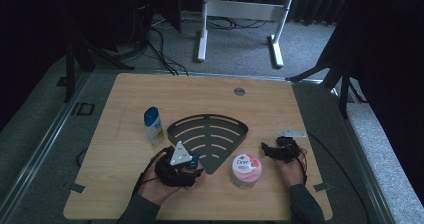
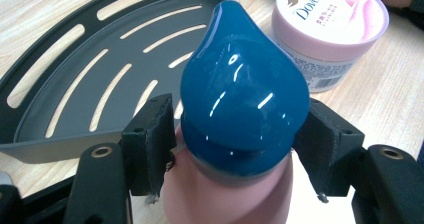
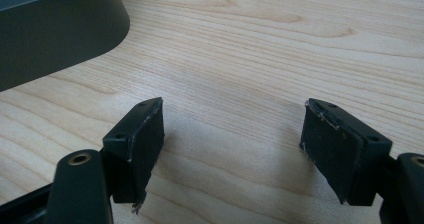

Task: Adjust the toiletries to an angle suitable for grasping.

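**Left claw clamped on pink bottle; right claw open over bare counter**

The pink bottle (image 2: 235,194) with the blue teardrop cap (image 2: 245,99) sits between the two jaws of the left claw (image 2: 235,134). Both pads press the bottle at the joint where cap meets body, so the claw is closed as far as the bottle allows. The bottle's long axis runs along the jaws, cap end pointing forward, away from the hand, with the cap tip toward the dark slotted corner rack (image 2: 100,74). In the high view the left claw (image 1: 192,160) is at the rack's (image 1: 207,134) near-left edge, above the counter (image 1: 125,104).

A pink-lidded cream jar (image 1: 245,169) stands just right of the rack's near corner. A second, blue-capped bottle (image 1: 153,125) stands left of the rack.

The right claw (image 3: 232,134) is spread wide, holding nothing, jaws over bare wood; in the high view it (image 1: 267,150) lies right of the jar.
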Demonstrator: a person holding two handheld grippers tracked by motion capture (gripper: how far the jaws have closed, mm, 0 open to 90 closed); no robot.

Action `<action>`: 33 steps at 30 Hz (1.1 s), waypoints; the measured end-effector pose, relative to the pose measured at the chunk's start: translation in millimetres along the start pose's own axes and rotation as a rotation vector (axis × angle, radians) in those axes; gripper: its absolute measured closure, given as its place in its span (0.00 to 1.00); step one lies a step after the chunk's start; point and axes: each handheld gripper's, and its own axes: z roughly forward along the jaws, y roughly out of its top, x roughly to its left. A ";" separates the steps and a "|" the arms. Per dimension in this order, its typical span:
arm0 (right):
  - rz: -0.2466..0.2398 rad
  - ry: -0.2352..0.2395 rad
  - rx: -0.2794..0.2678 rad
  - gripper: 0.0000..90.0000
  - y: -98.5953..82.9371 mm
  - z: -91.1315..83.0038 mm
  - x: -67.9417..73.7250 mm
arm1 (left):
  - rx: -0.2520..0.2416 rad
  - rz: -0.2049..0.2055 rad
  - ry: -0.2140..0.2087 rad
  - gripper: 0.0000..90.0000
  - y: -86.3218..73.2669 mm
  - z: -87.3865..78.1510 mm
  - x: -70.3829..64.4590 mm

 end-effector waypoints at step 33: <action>0.000 0.000 0.000 0.28 0.0 0.0 0.0 | -0.020 -0.066 0.139 0.55 -13.9 -27.3 69.2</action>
